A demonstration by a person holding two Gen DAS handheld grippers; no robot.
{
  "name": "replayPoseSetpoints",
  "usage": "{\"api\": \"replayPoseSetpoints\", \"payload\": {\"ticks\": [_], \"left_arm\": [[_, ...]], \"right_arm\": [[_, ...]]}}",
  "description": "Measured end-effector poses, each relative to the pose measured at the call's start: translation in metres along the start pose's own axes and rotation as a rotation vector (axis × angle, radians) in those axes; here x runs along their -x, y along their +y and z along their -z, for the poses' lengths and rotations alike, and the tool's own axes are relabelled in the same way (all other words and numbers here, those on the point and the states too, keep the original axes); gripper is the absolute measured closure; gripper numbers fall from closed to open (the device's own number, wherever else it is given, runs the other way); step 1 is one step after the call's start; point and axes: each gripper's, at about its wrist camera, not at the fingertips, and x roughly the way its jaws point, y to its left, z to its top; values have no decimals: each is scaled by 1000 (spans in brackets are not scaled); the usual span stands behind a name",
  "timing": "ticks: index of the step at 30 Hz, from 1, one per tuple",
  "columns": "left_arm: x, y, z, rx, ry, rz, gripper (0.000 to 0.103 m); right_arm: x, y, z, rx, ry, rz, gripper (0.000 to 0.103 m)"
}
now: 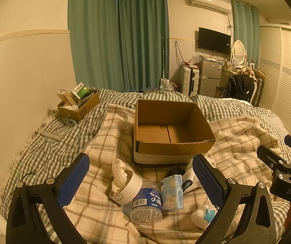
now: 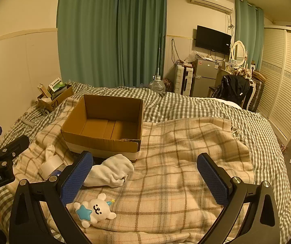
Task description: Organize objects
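By the bed's [image 1: 43,154] far left edge, against the wall, we see a small box [image 1: 78,106] stuffed with packets. Nearer us our left tongs [image 1: 140,180] hover spread wide above a cluster on the plaid blanket [image 1: 237,142]: a white tissue cup [image 1: 126,186] lying on its side, touching a clear jar [image 1: 146,203] with a blue label, and just beside that a pale blue tissue pack [image 1: 172,192]. Beyond the cluster, mid-bed, stands the open cardboard box [image 1: 171,130], with bare cardboard showing inside. A rolled white sock [image 2: 113,171] lies just in front of that box's near wall, and a small white bear toy [image 2: 95,209] with a blue star lies on the blanket toward the bed's near edge. Our right tongs [image 2: 145,177] are spread too, gripping nothing, with the sock and bear near the left finger and bare blanket between the two.
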Motion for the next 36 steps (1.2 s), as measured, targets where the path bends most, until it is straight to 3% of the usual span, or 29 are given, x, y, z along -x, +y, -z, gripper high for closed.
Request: {"api": "replayPoseSetpoints", "payload": {"ticks": [21, 36], "left_arm": [[0, 1, -1, -1, 1, 3, 0], [15, 4, -4, -16, -5, 21, 0]], "right_arm": [[-1, 1, 0, 2, 1, 1, 0], [20, 2, -10, 4, -30, 7, 0]]}}
